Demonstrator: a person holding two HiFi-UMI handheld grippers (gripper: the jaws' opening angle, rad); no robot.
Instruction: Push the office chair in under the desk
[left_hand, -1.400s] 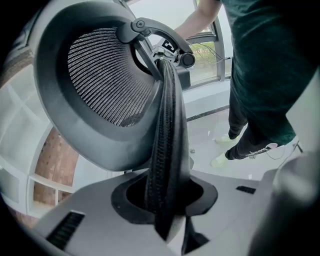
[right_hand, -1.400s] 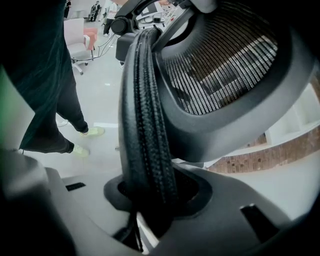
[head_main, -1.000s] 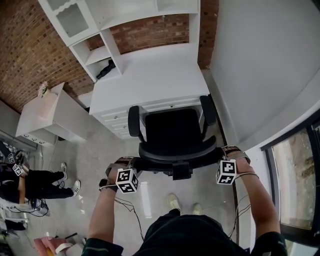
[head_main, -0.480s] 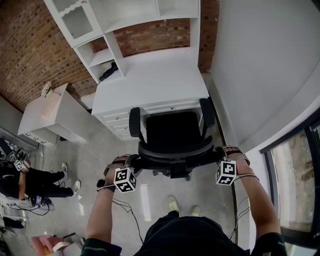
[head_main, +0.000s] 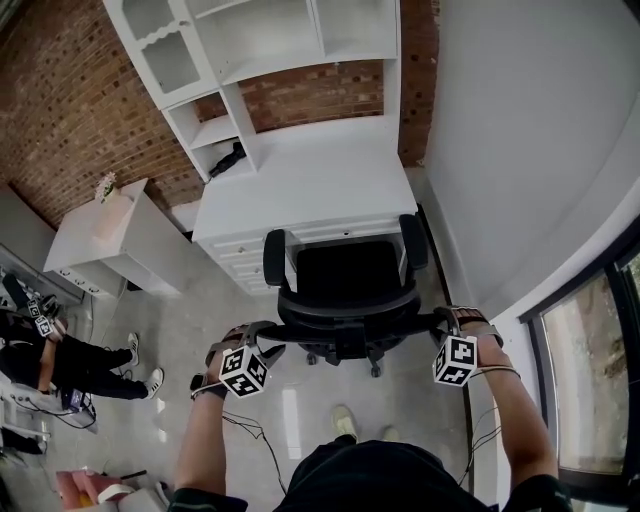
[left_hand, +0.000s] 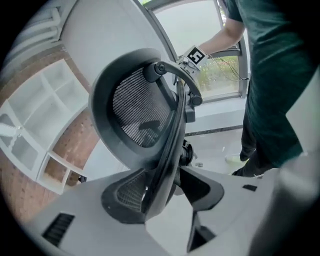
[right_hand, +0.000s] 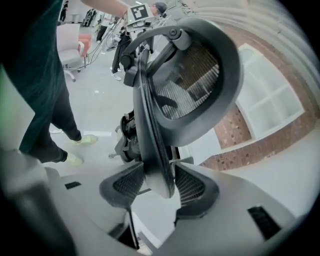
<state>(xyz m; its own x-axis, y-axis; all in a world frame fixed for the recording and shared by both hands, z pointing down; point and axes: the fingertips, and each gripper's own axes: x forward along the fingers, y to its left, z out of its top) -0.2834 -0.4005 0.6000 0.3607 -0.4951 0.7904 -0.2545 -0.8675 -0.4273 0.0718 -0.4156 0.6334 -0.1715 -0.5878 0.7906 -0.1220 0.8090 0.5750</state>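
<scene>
Jaws of the left gripper (left_hand: 167, 186) stand wide apart, with the backrest rim of the office chair (head_main: 347, 275) between them. The right gripper (right_hand: 159, 184) jaws are opening around the opposite rim. The seat front meets the counter (head_main: 310, 175) edge.

The right gripper (right_hand: 157, 187) has its jaws opening, and the backrest rim of the office chair (right_hand: 190, 85) stands between the pads. A person's dark trouser leg (right_hand: 64, 116) shows at left; white shelves (right_hand: 270, 105) against a brick wall (right_hand: 232, 125) at right
</scene>
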